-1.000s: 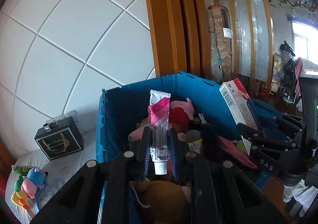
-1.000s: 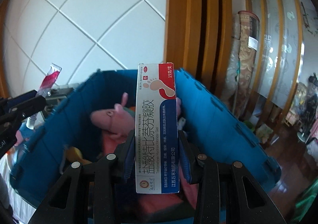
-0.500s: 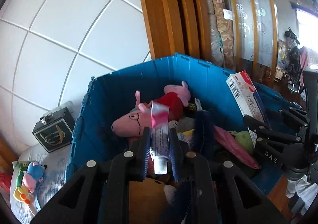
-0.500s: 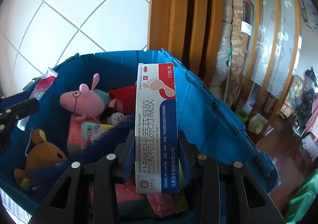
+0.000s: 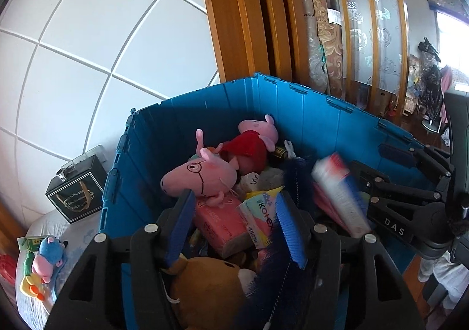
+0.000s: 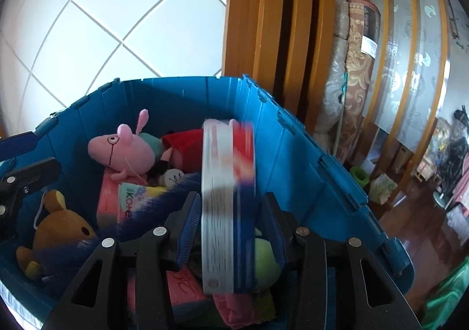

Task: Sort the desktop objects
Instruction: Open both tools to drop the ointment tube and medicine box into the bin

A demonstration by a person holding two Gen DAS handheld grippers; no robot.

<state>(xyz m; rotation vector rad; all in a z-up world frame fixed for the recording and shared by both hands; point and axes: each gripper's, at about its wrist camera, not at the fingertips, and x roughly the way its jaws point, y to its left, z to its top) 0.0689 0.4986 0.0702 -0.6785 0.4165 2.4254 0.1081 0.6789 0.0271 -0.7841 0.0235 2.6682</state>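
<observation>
A blue crate (image 5: pixel 293 113) holds pink pig plush toys (image 5: pixel 202 174), a brown bear plush (image 5: pixel 205 292), a Kotex pack (image 5: pixel 261 212) and pink packs. My left gripper (image 5: pixel 234 224) is open and empty above the crate; the tube it held is not visible. My right gripper (image 6: pixel 231 227) is open, and the white, red and blue medicine box (image 6: pixel 228 207) is motion-blurred between its jaws, falling free. The box also shows blurred in the left wrist view (image 5: pixel 337 192), beside the right gripper (image 5: pixel 390 201). The crate also shows in the right wrist view (image 6: pixel 293 148).
A black gift box (image 5: pixel 76 192) stands left of the crate on a white cloth. Small plush toys (image 5: pixel 44 265) lie at the lower left. Wooden door frames (image 5: pixel 243 16) and a rolled carpet (image 5: pixel 325 28) stand behind the crate.
My left gripper has opened and the tube has dropped out of it. My right gripper has opened and the medicine box is falling. Both grippers have tilted further over the crate.
</observation>
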